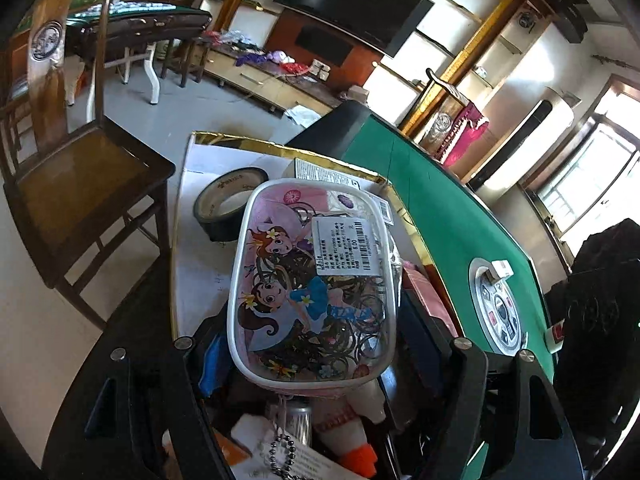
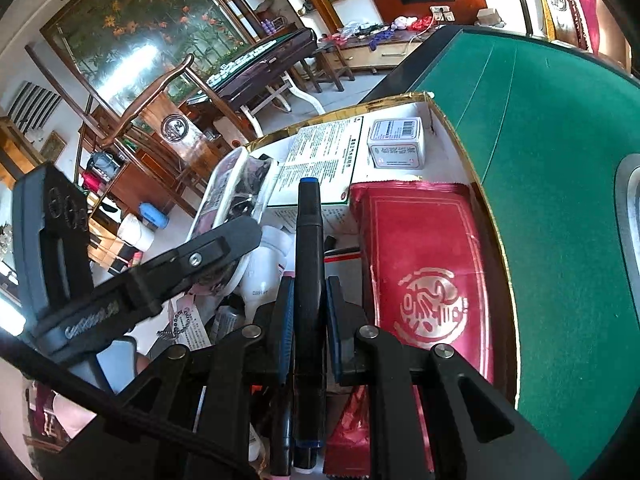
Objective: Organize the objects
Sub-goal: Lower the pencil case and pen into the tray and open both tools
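Fingers [image 2: 288, 312] on one marker [image 2: 309, 248]; one pouch [image 1: 316, 280], one tape roll [image 1: 224, 204].

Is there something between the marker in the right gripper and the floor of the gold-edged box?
Yes. The right gripper holds the black marker above a crowded box: white bottle and leaflet carton lie under it, red packet beside. Little bare floor shows.

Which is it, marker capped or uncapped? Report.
Cannot tell. The black marker sits lengthwise in the shut right gripper; its blue-tipped far end shows no clear cap seam.
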Demonstrator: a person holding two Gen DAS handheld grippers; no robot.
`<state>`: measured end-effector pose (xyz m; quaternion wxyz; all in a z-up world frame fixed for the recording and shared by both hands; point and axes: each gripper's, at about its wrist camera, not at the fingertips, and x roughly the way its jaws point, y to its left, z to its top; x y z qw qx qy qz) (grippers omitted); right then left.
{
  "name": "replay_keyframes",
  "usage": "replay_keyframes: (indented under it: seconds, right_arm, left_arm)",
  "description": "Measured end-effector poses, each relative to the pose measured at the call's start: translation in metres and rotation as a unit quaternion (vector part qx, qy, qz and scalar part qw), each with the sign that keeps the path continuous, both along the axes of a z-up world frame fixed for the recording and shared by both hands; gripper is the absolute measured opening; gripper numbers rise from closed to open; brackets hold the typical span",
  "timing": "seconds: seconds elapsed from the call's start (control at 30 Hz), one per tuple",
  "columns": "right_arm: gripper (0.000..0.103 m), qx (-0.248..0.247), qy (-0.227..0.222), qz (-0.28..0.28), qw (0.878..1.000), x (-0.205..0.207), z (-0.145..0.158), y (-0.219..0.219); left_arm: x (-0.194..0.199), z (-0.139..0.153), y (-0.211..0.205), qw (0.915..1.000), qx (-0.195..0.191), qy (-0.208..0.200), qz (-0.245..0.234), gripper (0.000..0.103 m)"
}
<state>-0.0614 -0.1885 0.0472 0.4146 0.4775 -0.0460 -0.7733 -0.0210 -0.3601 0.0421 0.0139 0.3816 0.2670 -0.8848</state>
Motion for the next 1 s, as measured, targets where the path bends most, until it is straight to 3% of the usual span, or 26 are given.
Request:
replay_keyframes:
  seconds: [0.2, 0.37, 0.43, 0.57, 0.77, 0.83, 0.9, 1.0]
  right_arm:
    - [0.017, 0.0, -0.018, 0.004, 1.0, 0.003, -0.001, 0.01]
    - [0.017, -0.02, 0.004, -0.002, 1.0, 0.013, 0.013, 0.037]
    - [0.017, -0.028, 0.016, -0.012, 0.999, 0.017, 0.02, 0.059]
    - [0.026, -0.052, 0.016, -0.044, 0.998, 0.018, 0.028, 0.109]
    - [0.026, -0.065, 0.023, -0.106, 0.992, 0.017, 0.035, 0.198]
    - [0.029, -0.065, 0.026, -0.13, 0.989, 0.016, 0.037, 0.227]
    - [0.041, -0.068, 0.029, -0.164, 0.984, 0.017, 0.038, 0.263]
    - [0.043, -0.079, 0.017, -0.197, 0.977, 0.016, 0.031, 0.307]
  left_arm:
    - [-0.018, 0.001, 0.003, 0.9994, -0.021, -0.022, -0.017, 0.072]
    - [-0.022, 0.008, 0.009, 0.9988, -0.033, -0.023, -0.028, 0.072]
    - [-0.017, 0.014, 0.014, 0.9987, -0.029, -0.012, -0.04, 0.072]
    - [-0.01, 0.023, 0.024, 0.9987, -0.028, -0.015, -0.04, 0.073]
    - [-0.004, 0.051, 0.055, 0.9962, -0.065, -0.003, -0.057, 0.074]
    - [-0.007, 0.063, 0.076, 0.9937, -0.078, 0.003, -0.08, 0.076]
    - [-0.014, 0.073, 0.103, 0.9892, -0.102, 0.005, -0.105, 0.078]
    - [-0.028, 0.084, 0.142, 0.982, -0.126, 0.006, -0.141, 0.078]
